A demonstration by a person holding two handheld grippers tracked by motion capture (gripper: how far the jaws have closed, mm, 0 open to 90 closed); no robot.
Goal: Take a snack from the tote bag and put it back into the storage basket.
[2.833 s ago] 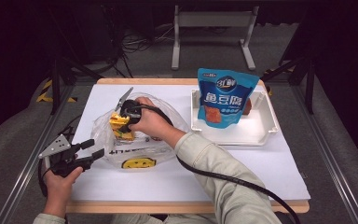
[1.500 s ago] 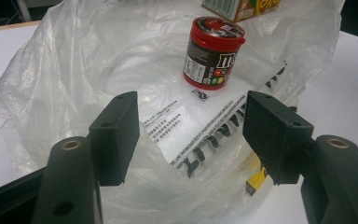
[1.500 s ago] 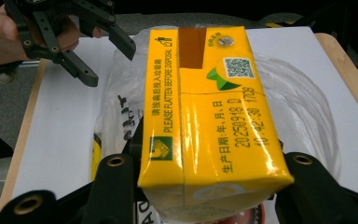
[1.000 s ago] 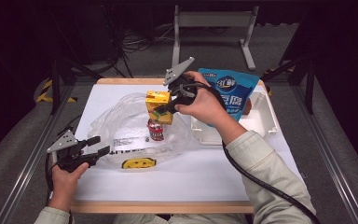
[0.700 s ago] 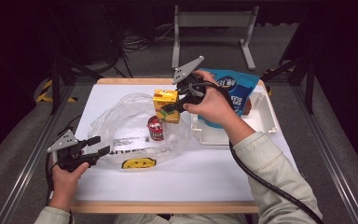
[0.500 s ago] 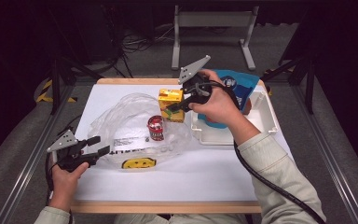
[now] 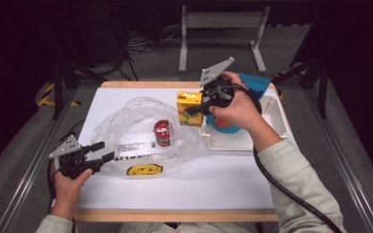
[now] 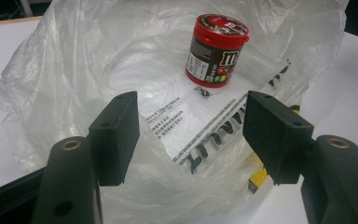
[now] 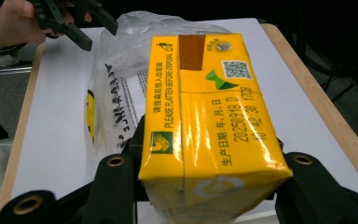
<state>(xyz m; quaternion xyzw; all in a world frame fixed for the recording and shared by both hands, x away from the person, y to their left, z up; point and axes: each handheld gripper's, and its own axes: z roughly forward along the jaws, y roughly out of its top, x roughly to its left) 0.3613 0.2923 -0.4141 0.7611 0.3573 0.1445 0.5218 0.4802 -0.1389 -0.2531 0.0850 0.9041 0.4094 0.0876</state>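
Item: our right gripper (image 7: 190,112) clamped the yellow carton (image 7: 188,108), hand raised beside the white tray (image 7: 281,121); left gripper (image 7: 104,151) stood open, empty.

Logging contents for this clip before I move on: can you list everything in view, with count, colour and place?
Yellow drink carton: one, yellow, held above the table between bag and tray.
Clear plastic bag: one, transparent with black print and a yellow smiley, lying open at table centre-left.
Red-lidded candy tub: one, red and dark brown, upright inside the bag.
White plastic tray: one, white, at table right.
Blue snack pouch: one, blue with orange, in the tray, mostly behind the hand.
White-topped table: one, white sheet, wooden edge.
Metal frame: one, grey, on the floor beyond.
Left gripper: one, black, open, at the bag's near edge.
Right gripper: one, black, clamped on the carton.
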